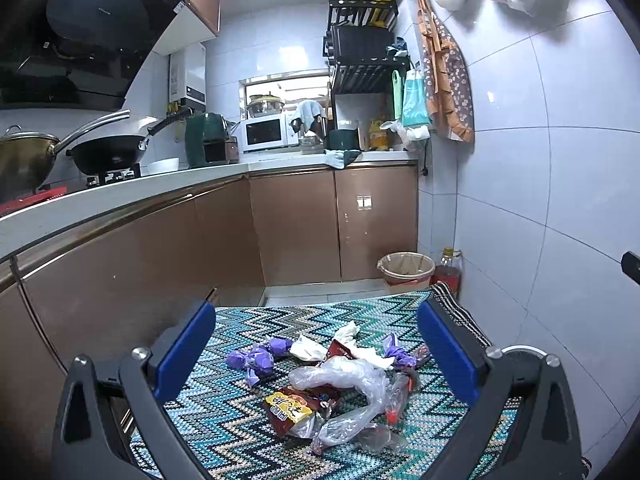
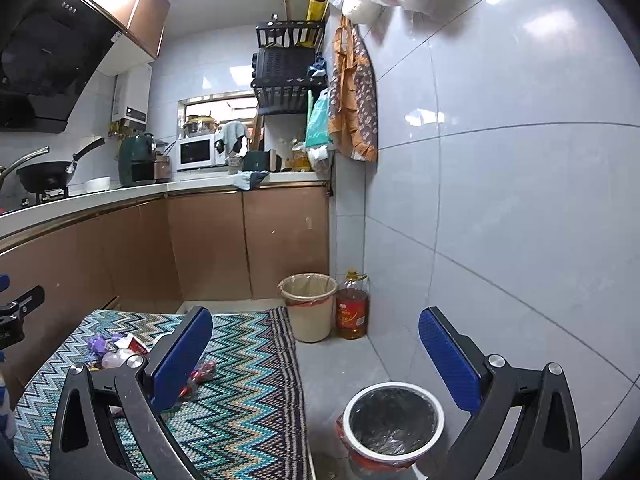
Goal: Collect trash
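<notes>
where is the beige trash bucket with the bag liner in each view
Left wrist: beige trash bucket sits right of centre on the floor, against the brown cabinets, beyond the zigzag mat.
Right wrist: the bucket is at centre, past the mat's far corner.
Shared landmark: the cooking oil bottle beside it.

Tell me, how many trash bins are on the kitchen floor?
2. A beige lined bin stands in the far corner beside an oil bottle; a black-lined bin sits on the floor right of the zigzag cloth. Others may be hidden.
</notes>
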The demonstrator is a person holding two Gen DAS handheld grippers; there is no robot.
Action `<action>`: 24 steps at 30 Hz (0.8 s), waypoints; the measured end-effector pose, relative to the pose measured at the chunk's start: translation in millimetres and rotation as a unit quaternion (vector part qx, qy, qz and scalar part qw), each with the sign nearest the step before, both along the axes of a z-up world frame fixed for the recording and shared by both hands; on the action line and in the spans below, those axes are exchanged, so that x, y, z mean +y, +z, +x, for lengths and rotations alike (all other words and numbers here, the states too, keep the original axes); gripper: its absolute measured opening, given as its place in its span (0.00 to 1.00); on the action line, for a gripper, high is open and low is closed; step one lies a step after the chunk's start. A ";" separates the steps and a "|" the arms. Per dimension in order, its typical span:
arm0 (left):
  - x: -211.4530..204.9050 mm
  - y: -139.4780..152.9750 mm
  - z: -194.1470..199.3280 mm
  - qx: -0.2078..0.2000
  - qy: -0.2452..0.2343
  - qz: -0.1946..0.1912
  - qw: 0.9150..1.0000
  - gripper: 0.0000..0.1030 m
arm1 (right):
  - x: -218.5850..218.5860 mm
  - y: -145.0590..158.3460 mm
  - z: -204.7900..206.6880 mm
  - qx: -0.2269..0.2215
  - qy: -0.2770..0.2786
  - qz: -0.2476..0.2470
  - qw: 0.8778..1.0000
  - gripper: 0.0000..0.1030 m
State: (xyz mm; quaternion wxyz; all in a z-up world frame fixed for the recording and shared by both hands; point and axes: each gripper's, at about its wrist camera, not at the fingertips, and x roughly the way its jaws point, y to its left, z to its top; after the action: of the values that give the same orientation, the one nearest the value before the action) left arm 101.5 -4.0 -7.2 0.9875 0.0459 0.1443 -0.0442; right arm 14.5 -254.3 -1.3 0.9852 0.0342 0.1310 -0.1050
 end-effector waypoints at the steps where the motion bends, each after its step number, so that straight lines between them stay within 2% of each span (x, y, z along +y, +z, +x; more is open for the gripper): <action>1: -1.5 -0.5 1.8 0.000 0.000 0.000 1.000 0.98 | -0.2 -0.3 1.8 0.001 0.002 0.002 1.000 1.00; 7: 6.3 -9.7 13.3 0.006 -0.003 -0.009 1.000 0.98 | 4.8 -1.4 13.8 0.001 0.024 0.017 1.000 1.00; 19: 23.6 -20.5 32.5 0.013 0.004 -0.020 1.000 0.98 | 22.1 -9.3 44.9 0.018 0.038 0.011 0.999 1.00; 24: 51.4 -26.3 51.5 0.043 0.017 -0.041 0.998 0.98 | 31.4 -17.7 63.7 0.043 0.055 0.010 0.997 1.00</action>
State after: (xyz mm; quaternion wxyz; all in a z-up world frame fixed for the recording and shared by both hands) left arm 152.9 47.4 -33.5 0.9819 0.0005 0.1859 -0.0356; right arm 78.2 -223.0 -19.0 0.9826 0.0318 0.1757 -0.0503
